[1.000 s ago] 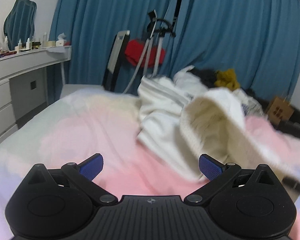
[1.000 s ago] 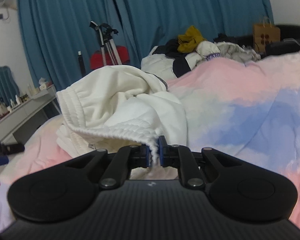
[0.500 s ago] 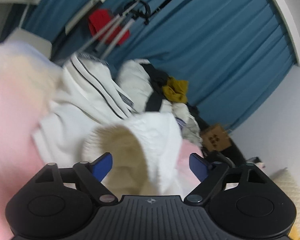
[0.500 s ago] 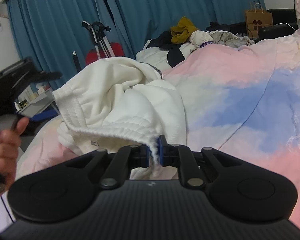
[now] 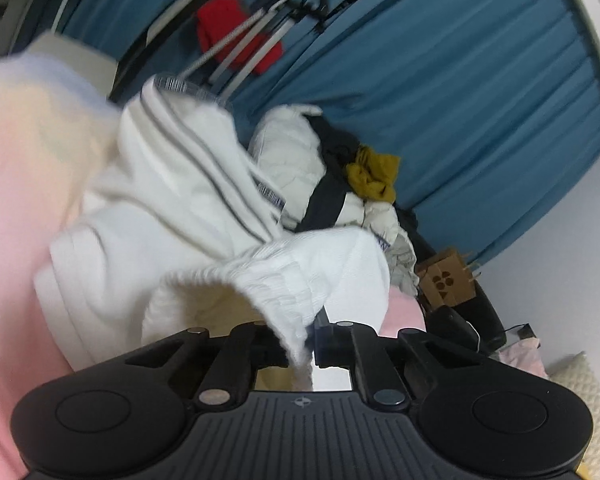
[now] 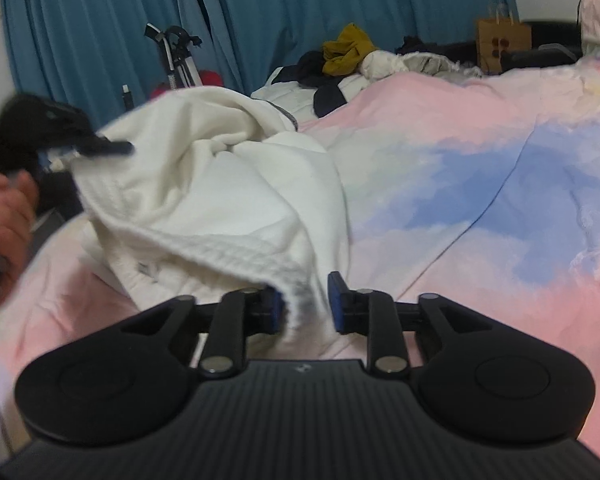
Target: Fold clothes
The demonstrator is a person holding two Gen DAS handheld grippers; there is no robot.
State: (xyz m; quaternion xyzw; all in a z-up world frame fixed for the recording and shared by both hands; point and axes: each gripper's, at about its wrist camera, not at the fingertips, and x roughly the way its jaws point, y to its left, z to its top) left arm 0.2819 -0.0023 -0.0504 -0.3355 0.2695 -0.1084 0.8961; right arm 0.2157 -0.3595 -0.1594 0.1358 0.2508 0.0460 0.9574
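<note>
both tongs: left tongs (image 5: 306, 350) pinch white garment (image 5: 188, 216) hem; right tongs (image 6: 304, 306) parted.

The left gripper (image 5: 306, 346) – wide open a second ago – has closed on the ribbed hem of the white garment (image 5: 204, 216), while the right gripper (image 6: 304, 304) has parted its fingers, freeing the hem it pinched.

The bed (image 6: 480, 168) wears a pink, blue and white cover. A crumpled white garment (image 6: 220, 184) lies on its left part, and a heap of clothes (image 6: 352, 60) sits at the far edge.
</note>
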